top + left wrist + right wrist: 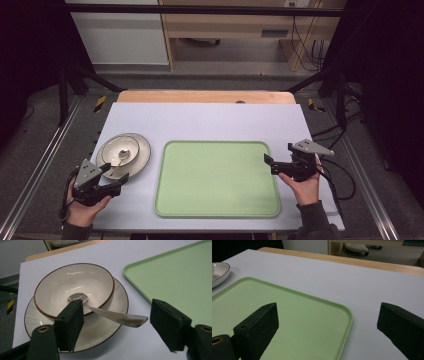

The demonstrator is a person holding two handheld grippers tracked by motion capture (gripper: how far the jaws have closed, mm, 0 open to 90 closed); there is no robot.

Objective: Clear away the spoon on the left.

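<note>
A cream bowl (118, 149) with a brown rim sits on a larger cream plate (144, 156) at the table's left. A metal spoon (119, 161) rests in the bowl, its handle (120, 318) sticking out over the rim toward my left gripper (120, 181). That gripper is open just in front of the plate; the handle's end lies between its jaws without touching them. A pale green tray (216, 178) lies in the middle. My right gripper (269, 163) is open, low over the tray's right rim (348, 322), one jaw above the tray, the other above the table.
A white sheet (210, 120) covers the table, with a wooden strip (205, 96) along the far edge. Dark frame posts (63, 90) stand at the back left and back right. Cables (345, 175) trail off the right side.
</note>
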